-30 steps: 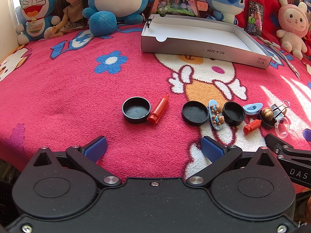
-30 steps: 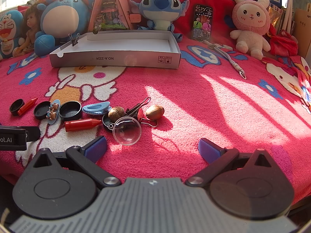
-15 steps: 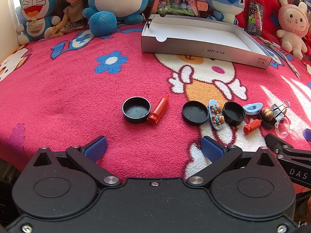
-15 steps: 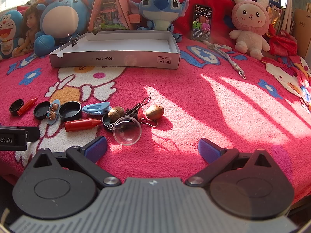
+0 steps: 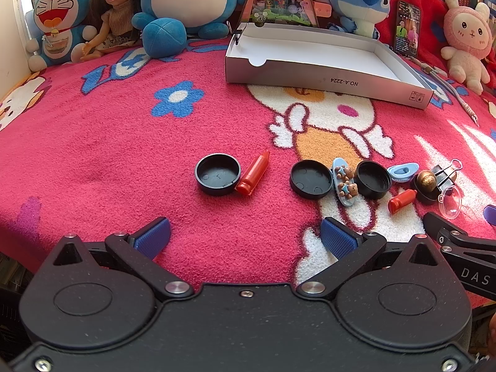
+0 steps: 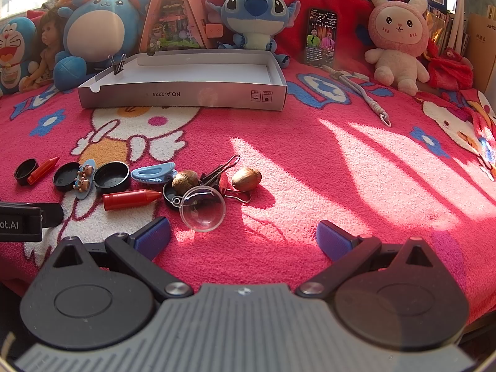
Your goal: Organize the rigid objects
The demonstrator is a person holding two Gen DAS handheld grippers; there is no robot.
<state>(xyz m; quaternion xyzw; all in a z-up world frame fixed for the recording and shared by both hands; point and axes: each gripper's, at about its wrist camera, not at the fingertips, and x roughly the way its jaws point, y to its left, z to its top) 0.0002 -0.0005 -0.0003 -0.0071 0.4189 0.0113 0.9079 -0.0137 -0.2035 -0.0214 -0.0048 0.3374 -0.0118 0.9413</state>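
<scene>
Small rigid objects lie in a row on the red blanket: a black cap [image 5: 218, 178] with a red crayon-shaped piece [image 5: 252, 174] beside it, two more black caps [image 5: 311, 179] [image 5: 373, 179], a bear hair clip [image 5: 344, 181], a blue clip [image 6: 153, 172], a second red piece [image 6: 131, 199], a clear half-sphere [image 6: 203, 212], binder clips [image 6: 218, 173] and nuts [image 6: 246, 179]. A white open box [image 5: 313, 71] stands behind them. My left gripper [image 5: 245, 237] is open and empty, near the first cap. My right gripper [image 6: 243, 238] is open and empty, near the clear half-sphere.
Plush toys line the back: Doraemon [image 5: 57, 15], a doll [image 5: 114, 12], a blue plush [image 5: 186, 3], Stitch [image 6: 252, 15], a pink rabbit [image 6: 398, 40]. A toy house [image 6: 173, 15], a phone [image 6: 321, 37] and a cord [image 6: 359, 90] lie near the box.
</scene>
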